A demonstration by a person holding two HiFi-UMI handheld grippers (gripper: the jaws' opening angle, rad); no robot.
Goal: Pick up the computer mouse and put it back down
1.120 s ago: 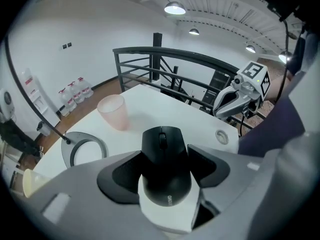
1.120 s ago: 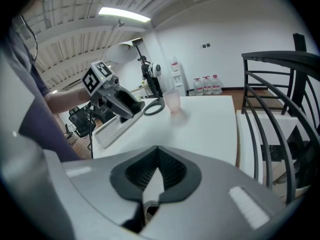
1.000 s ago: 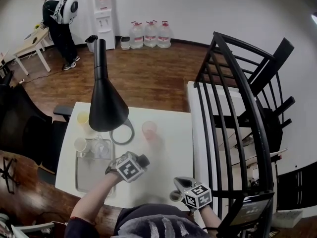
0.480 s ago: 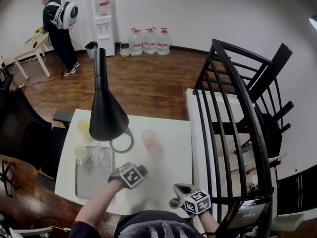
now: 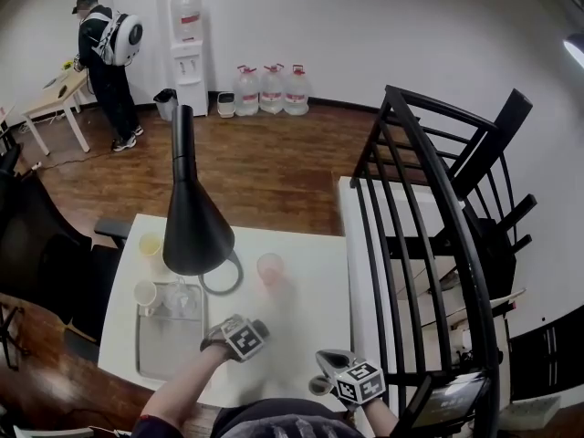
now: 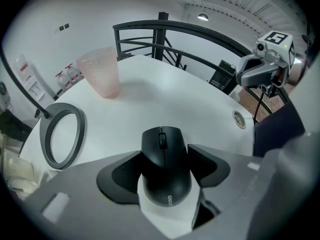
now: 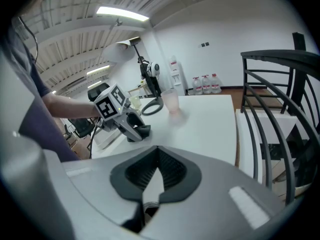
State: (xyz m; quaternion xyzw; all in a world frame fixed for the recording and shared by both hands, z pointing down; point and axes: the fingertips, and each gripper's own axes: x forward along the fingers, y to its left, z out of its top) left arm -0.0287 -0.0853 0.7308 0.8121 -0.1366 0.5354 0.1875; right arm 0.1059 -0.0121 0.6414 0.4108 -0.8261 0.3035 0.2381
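**Friend:** Where is the mouse right now?

**Me:** The black computer mouse (image 6: 165, 171) is low in the middle of my left gripper view. My left hand-held gripper (image 6: 164, 153) is clamped on it, with one pad on each side. The mouse is very close over the white surface (image 6: 165, 94). I cannot tell if its belly touches.

**Friend:** And your other hand?

**Me:** My right hand-held gripper (image 7: 155, 160) has its jaws together with nothing in them. It is low in the head view, to the right of the other one and apart from the mouse.

**Friend:** So what is the job now?

**Me:** I think it is the putting-down part. I want to go slow and straight down. I want to keep the mouse flat, so its whole belly lands at once with no bump.

**Friend:** When do you let go?

**Me:** Only when the mouse rests on the surface. Then I open the jaws a little and lift straight up, so I don't drag it.

**Friend:** Is anything in the way?

**Me:** The pink cup (image 6: 99, 71) is at the upper left. The grey ring (image 6: 43, 146) is at the left edge. Both are well apart from the mouse, so this spot looks fine.
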